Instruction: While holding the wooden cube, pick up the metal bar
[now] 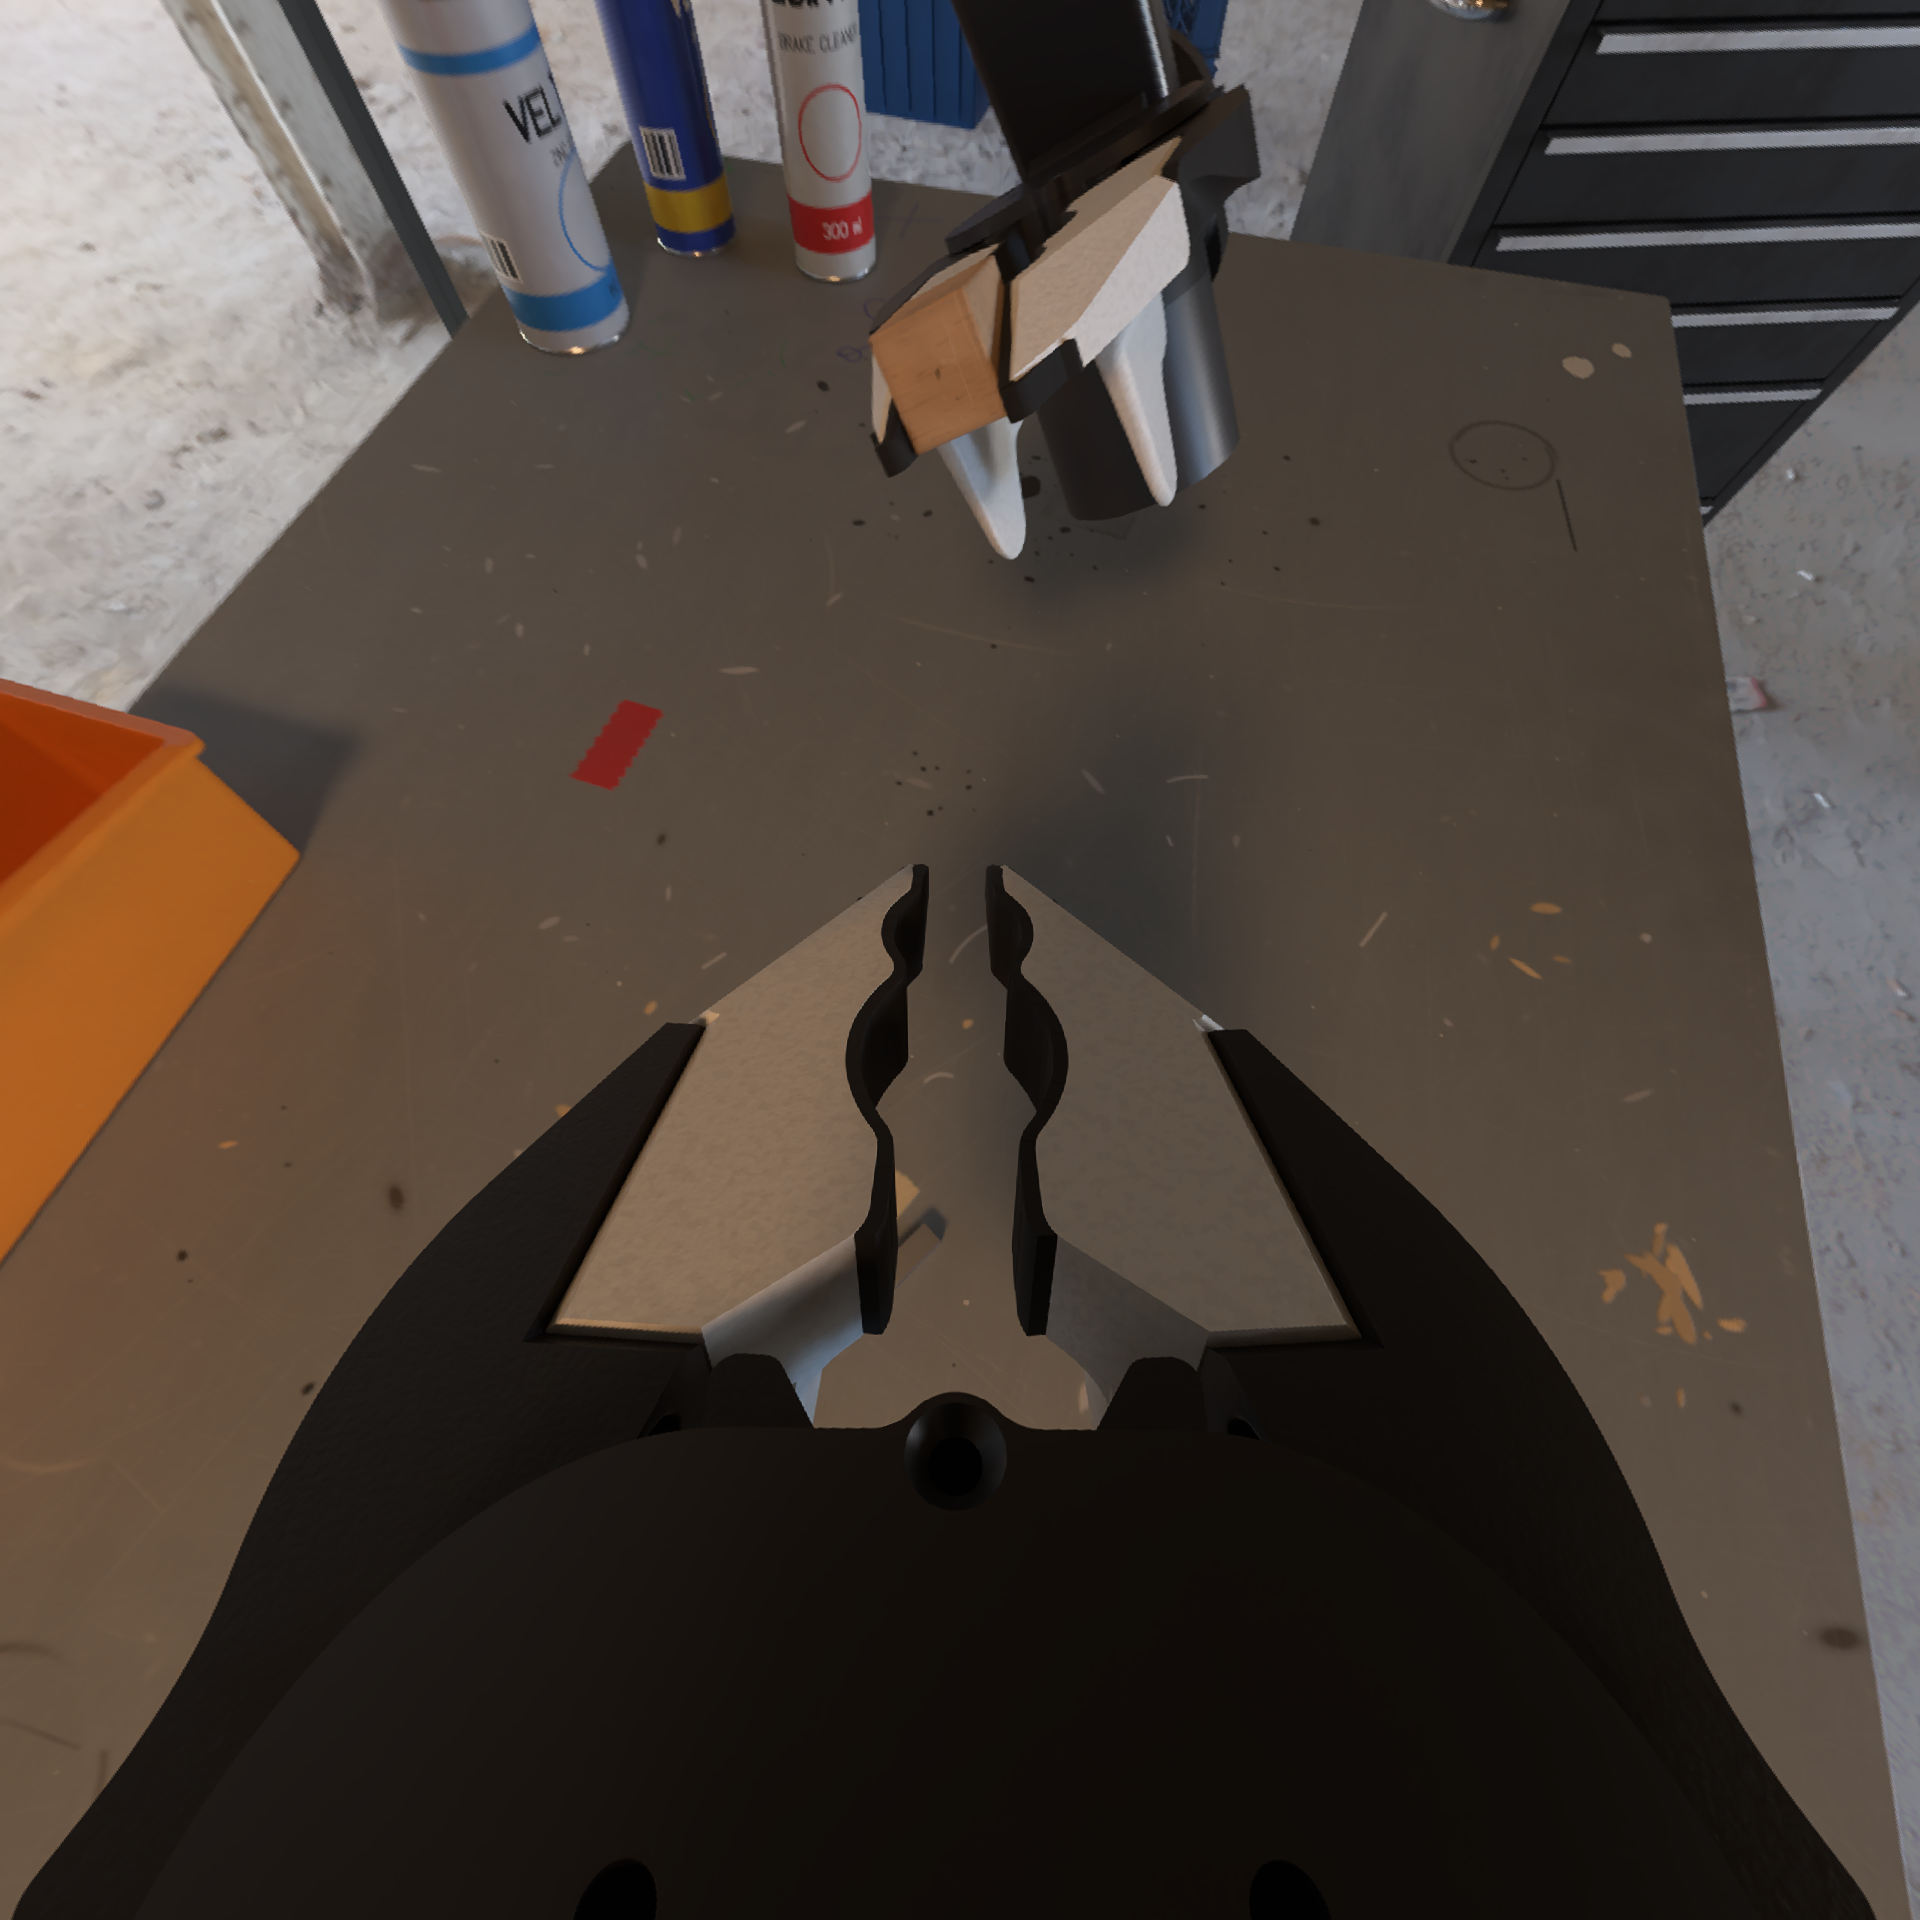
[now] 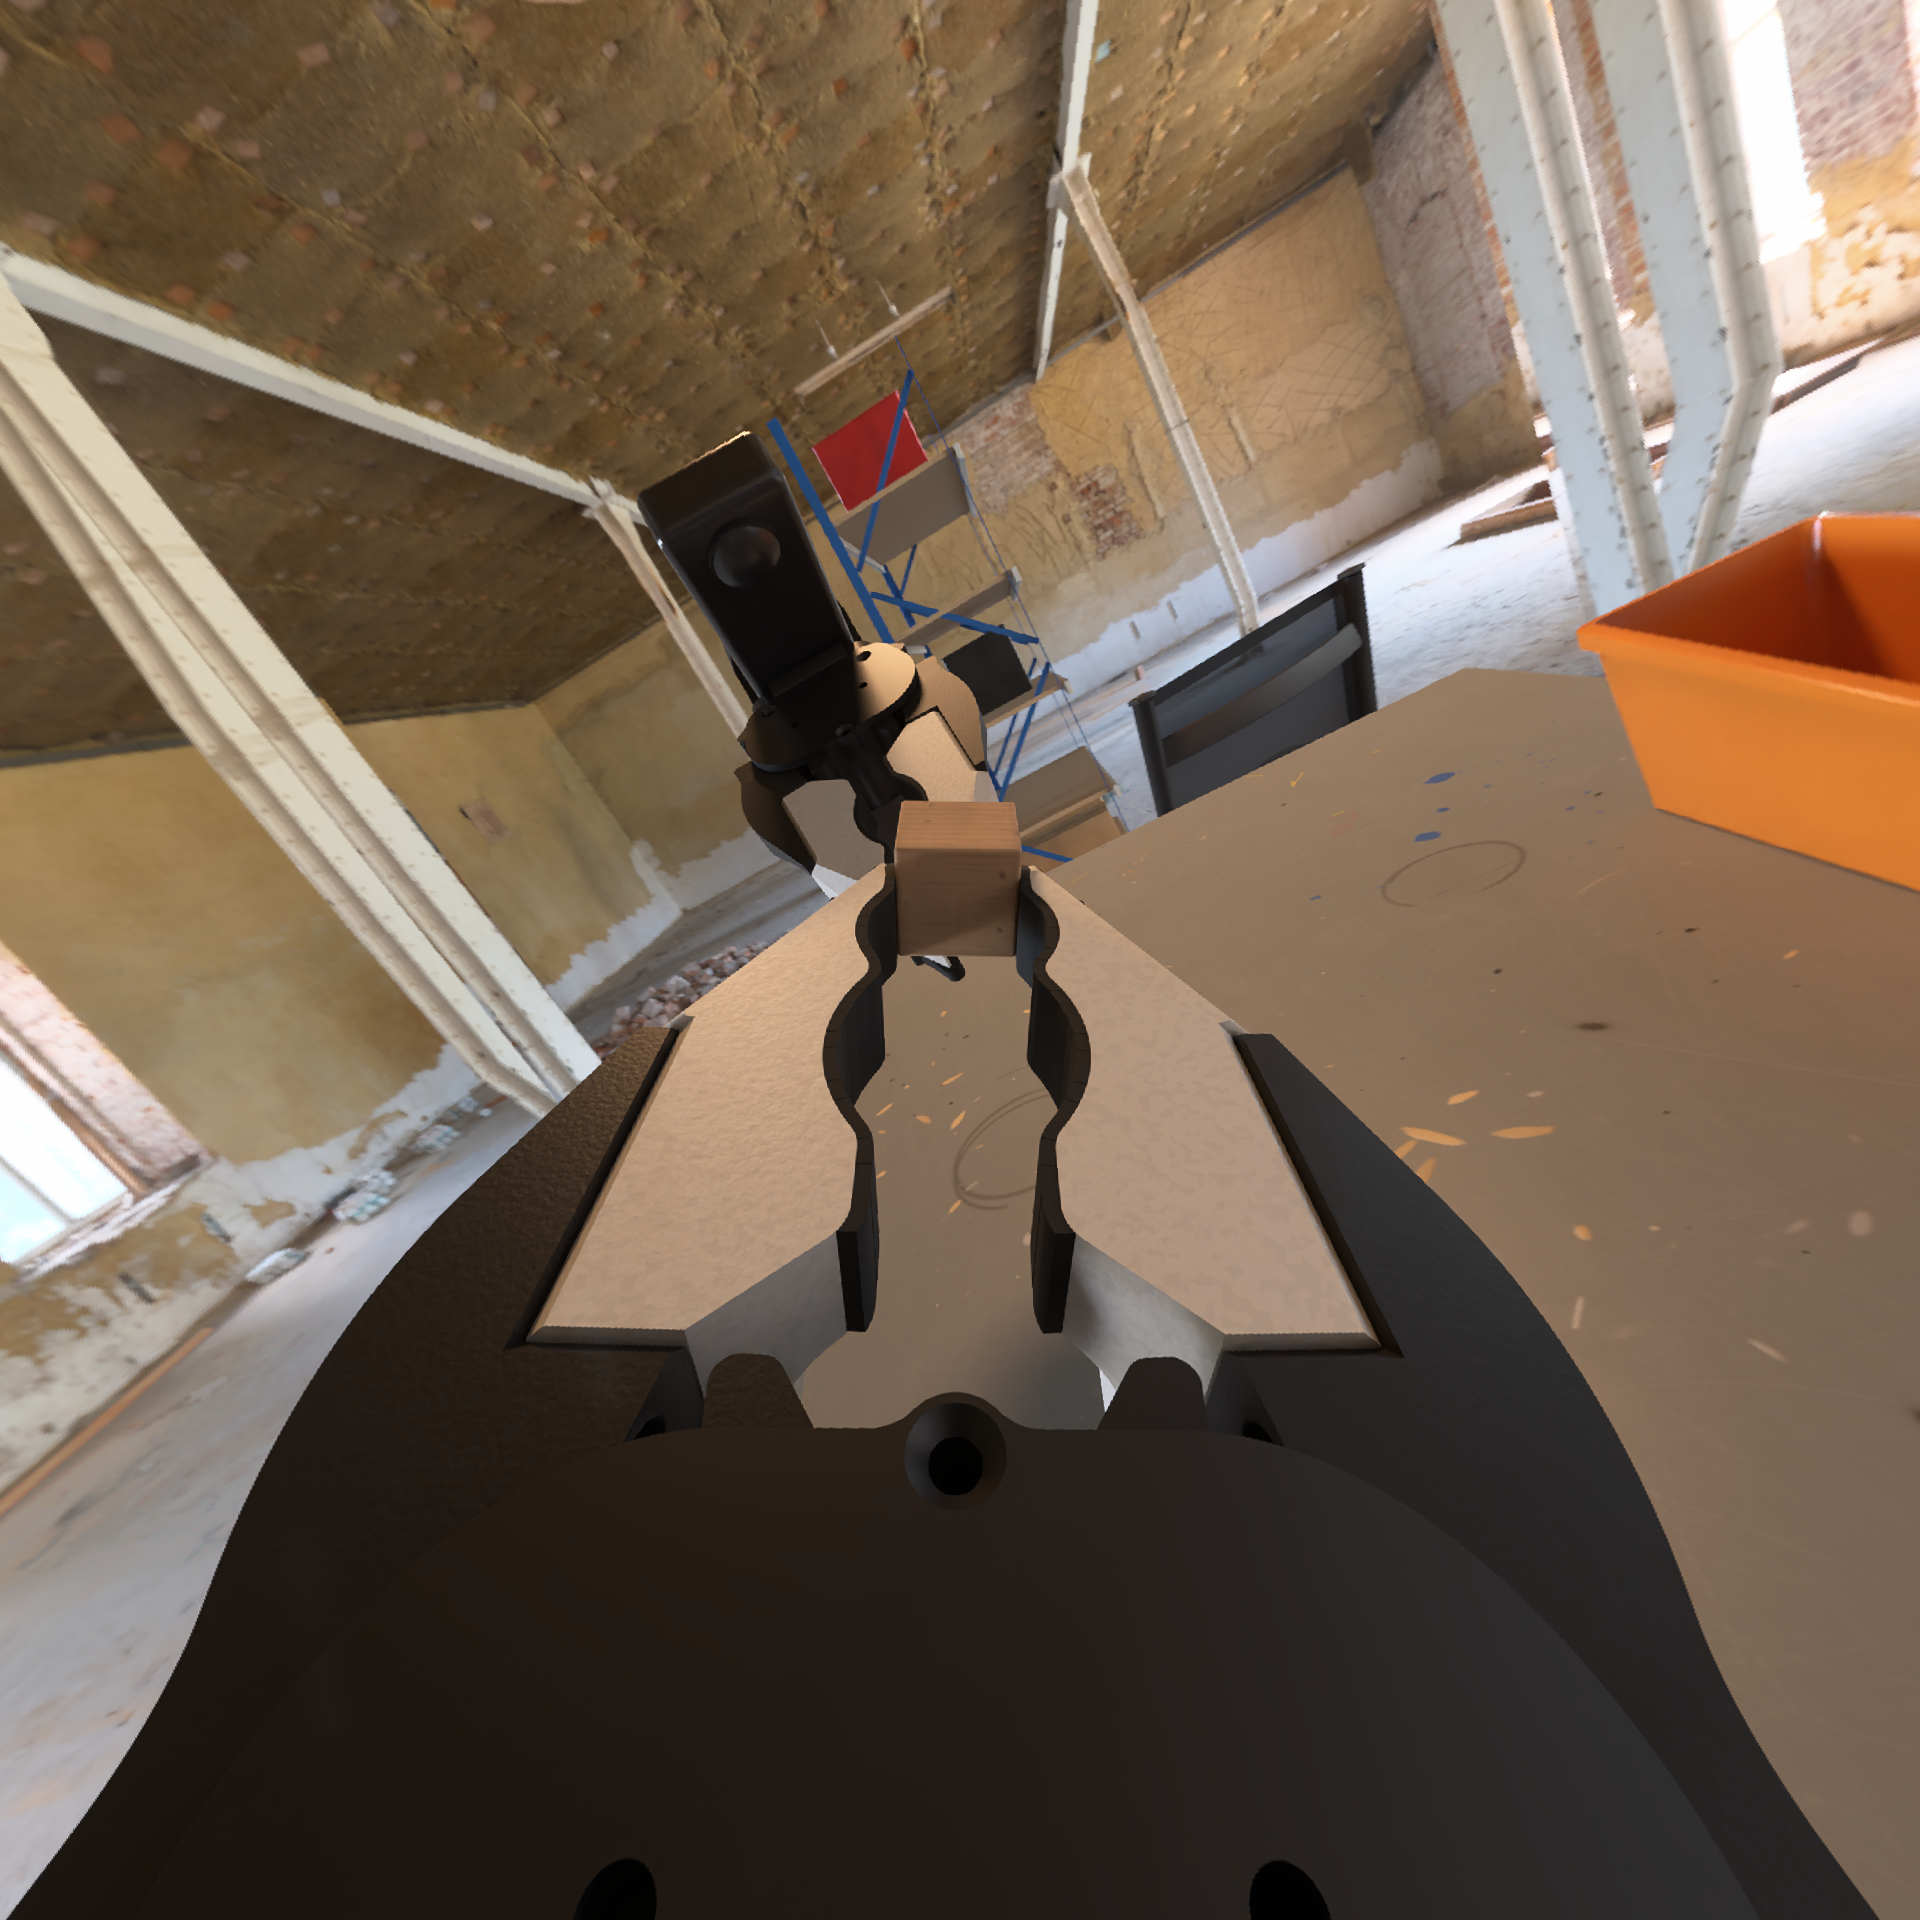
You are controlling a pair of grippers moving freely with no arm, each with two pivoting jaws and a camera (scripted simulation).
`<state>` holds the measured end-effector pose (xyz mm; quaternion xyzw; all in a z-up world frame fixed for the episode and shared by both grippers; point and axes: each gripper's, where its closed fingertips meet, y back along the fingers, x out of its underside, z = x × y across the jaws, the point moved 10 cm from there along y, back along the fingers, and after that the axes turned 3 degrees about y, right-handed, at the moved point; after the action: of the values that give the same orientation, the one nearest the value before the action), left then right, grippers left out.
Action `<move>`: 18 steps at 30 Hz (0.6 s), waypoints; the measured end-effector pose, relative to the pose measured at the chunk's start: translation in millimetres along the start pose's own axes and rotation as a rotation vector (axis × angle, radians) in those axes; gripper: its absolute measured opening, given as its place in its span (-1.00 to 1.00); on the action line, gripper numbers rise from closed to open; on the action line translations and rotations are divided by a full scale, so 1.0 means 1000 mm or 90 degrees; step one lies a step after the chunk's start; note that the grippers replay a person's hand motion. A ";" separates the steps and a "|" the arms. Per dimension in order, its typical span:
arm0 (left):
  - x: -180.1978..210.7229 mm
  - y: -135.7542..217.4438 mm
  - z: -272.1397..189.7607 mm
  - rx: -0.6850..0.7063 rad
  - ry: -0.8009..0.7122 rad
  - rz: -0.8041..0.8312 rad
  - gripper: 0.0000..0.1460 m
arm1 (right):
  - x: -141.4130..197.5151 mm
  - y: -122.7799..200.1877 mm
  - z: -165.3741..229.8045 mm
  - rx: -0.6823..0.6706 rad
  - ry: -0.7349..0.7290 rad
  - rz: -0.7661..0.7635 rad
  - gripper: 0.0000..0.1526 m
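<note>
My right gripper is shut on the wooden cube, a pale block held at its fingertips. In the left wrist view the same gripper hangs above the far middle of the grey table with the cube. My left gripper hovers over the near part of the table. Its jaws stand a narrow gap apart with nothing between the tips. A short grey metal piece, the metal bar, shows through the gap near the finger bases. It is partly hidden behind the left finger.
An orange bin stands at the table's left edge and also shows in the right wrist view. Three spray cans stand at the far edge. A dark cylinder stands behind the right gripper. A drawer cabinet is at the far right.
</note>
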<state>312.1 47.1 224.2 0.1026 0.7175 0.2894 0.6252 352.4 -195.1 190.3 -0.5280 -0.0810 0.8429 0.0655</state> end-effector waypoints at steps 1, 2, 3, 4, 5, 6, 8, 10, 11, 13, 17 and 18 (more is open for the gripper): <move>0.001 -0.001 0.000 0.006 0.004 0.005 -0.85 | 0.003 -0.002 -0.003 -0.006 -0.009 -0.002 -0.72; 0.002 -0.002 0.000 0.012 0.008 0.008 -0.85 | 0.005 -0.003 -0.005 -0.012 -0.019 -0.006 -0.72; 0.003 -0.003 0.000 0.020 0.013 0.009 -0.85 | 0.008 -0.005 -0.007 -0.019 -0.029 -0.010 -0.72; 0.003 -0.003 0.000 0.028 0.018 0.010 -0.85 | 0.010 -0.006 -0.009 -0.027 -0.038 -0.016 -0.72; 0.004 -0.004 0.000 0.032 0.022 0.012 -0.85 | 0.012 -0.007 -0.010 -0.033 -0.046 -0.022 -0.72; 0.004 -0.004 0.000 0.035 0.024 0.015 -0.85 | 0.013 -0.008 -0.011 -0.039 -0.053 -0.028 -0.72; 0.005 -0.005 -0.001 0.039 0.032 0.017 -0.85 | 0.015 -0.009 -0.012 -0.050 -0.063 -0.038 -0.72; 0.005 -0.004 -0.001 0.042 0.036 0.019 -0.85 | 0.017 -0.010 -0.014 -0.062 -0.075 -0.046 -0.72; 0.005 -0.004 -0.001 0.043 0.037 0.020 -0.85 | 0.018 -0.010 -0.015 -0.068 -0.081 -0.050 -0.72; 0.005 -0.003 -0.002 0.041 0.039 0.025 -0.85 | 0.020 -0.011 -0.016 -0.076 -0.089 -0.056 -0.72; 0.005 -0.003 -0.003 0.034 0.037 0.034 -0.85 | 0.022 -0.013 -0.017 -0.080 -0.098 -0.061 -0.72; 0.005 -0.002 -0.003 0.030 0.035 0.036 -0.85 | 0.022 -0.013 -0.017 -0.080 -0.099 -0.061 -0.72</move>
<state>308.4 46.6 219.0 0.1297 0.7376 0.2925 0.5946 358.5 -177.2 166.4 -0.4598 -0.1637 0.8703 0.0663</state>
